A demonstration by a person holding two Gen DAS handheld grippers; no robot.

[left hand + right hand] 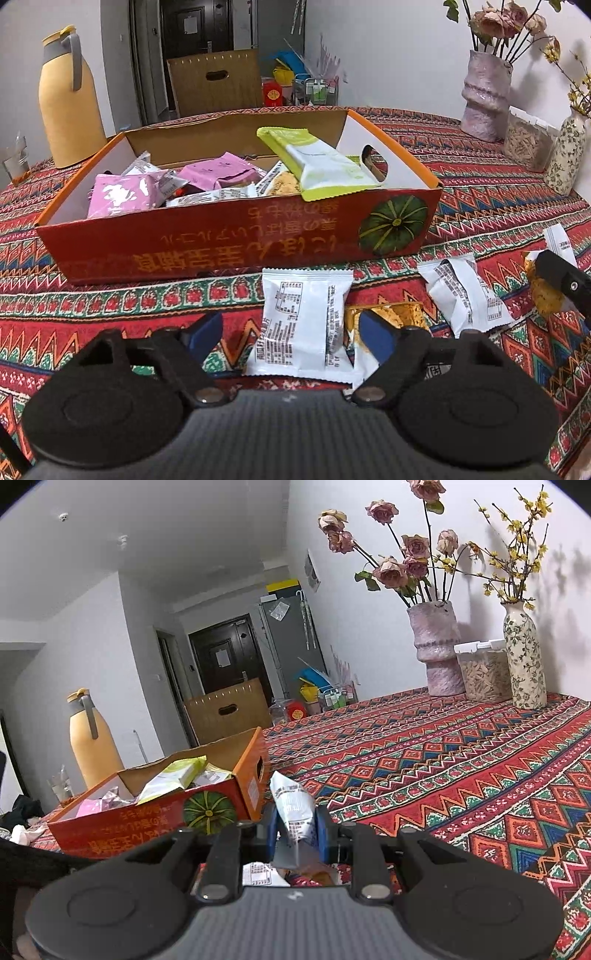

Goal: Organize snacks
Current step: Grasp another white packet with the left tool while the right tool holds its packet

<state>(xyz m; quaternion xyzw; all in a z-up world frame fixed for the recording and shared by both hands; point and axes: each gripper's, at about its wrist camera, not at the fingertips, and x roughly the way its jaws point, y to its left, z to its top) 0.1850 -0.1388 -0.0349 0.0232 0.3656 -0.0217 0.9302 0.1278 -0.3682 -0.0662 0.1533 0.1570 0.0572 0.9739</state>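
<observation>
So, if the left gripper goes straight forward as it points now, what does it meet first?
Most likely the white snack packet lying between the open fingers of the left gripper. Past it stands the front wall of the red box, though depth is hard to judge.

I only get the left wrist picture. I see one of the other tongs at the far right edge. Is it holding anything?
Observer: Yes. In the right wrist view the right tongs are shut on a white snack packet, lifted off the tablecloth.
Operator: Where is it compared with the box?
Observer: Just right of the orange box, near its pumpkin picture.
Operator: Anything under it?
Observer: Another white packet lies on the cloth below those tongs.
</observation>
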